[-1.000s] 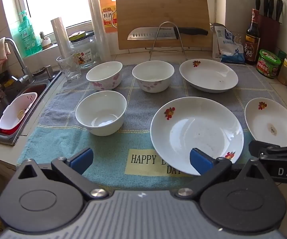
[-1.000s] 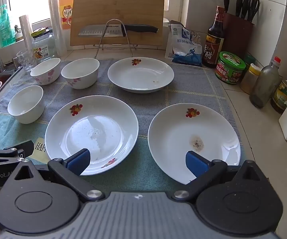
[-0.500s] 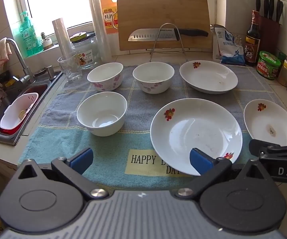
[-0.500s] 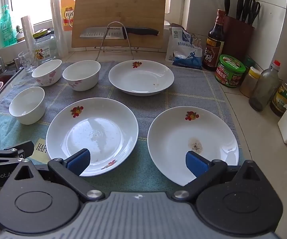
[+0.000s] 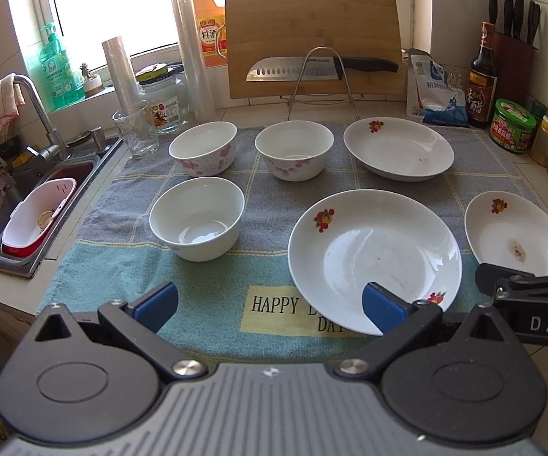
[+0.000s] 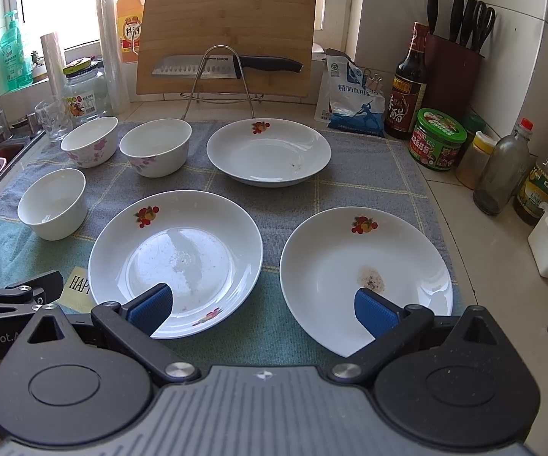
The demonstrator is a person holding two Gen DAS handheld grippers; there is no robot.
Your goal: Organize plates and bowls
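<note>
Three plates sit apart on the towel point(image 5: 205, 288): the middle plate point(image 6: 177, 258) up front, the right plate point(image 6: 365, 277) beside it with a brown smear, the far plate point(image 6: 268, 152) behind. Three bowls stand singly to the left, a plain bowl point(image 5: 197, 224) near and two flowered bowls point(image 5: 202, 148) point(image 5: 294, 150) behind, so nothing looks stacked and the sorting seems all to do. The left gripper point(image 5: 270, 306) hangs low over the towel's front edge, the right gripper point(image 6: 260, 307) over the gap between the near plates, both level, spread wide and carrying nothing.
</note>
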